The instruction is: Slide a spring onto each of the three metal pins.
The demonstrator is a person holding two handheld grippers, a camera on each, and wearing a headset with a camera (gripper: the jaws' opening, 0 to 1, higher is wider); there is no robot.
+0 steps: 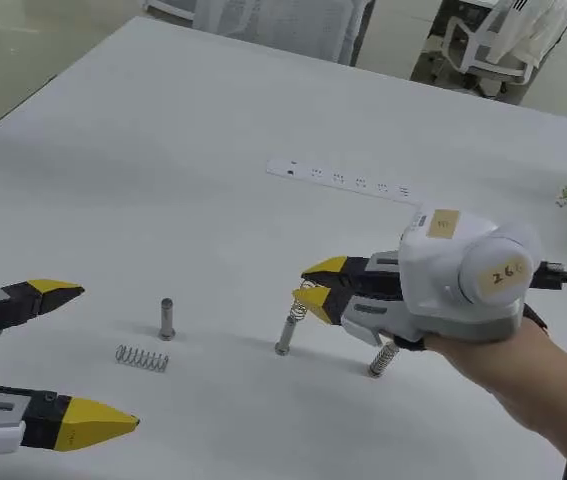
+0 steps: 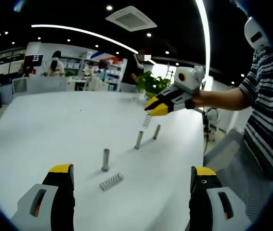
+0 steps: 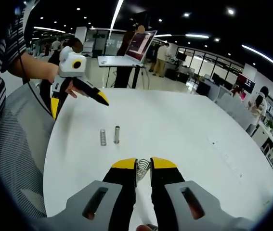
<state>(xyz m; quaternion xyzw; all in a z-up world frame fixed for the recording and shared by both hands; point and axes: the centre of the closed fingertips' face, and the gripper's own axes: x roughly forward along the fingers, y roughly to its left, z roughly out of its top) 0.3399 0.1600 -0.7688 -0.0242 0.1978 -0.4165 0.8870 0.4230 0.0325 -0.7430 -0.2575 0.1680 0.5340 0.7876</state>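
My right gripper [image 1: 305, 285] is pinched nearly shut on a spring [image 1: 302, 304], holding it just over the middle pin [image 1: 285, 335] to line it up. The right-hand pin [image 1: 381, 358] looks already sprung. My left gripper [image 1: 108, 356] hovers wide open and empty toward the desk's [image 1: 263, 120] near edge, by the bare pin [image 1: 167, 318] and the loose spring [image 1: 142, 357], likely the next pick.

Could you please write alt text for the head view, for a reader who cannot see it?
The right gripper is shut on a spring just above the middle pin on a white table. A second spring lies beside the left pin, near the open left gripper.
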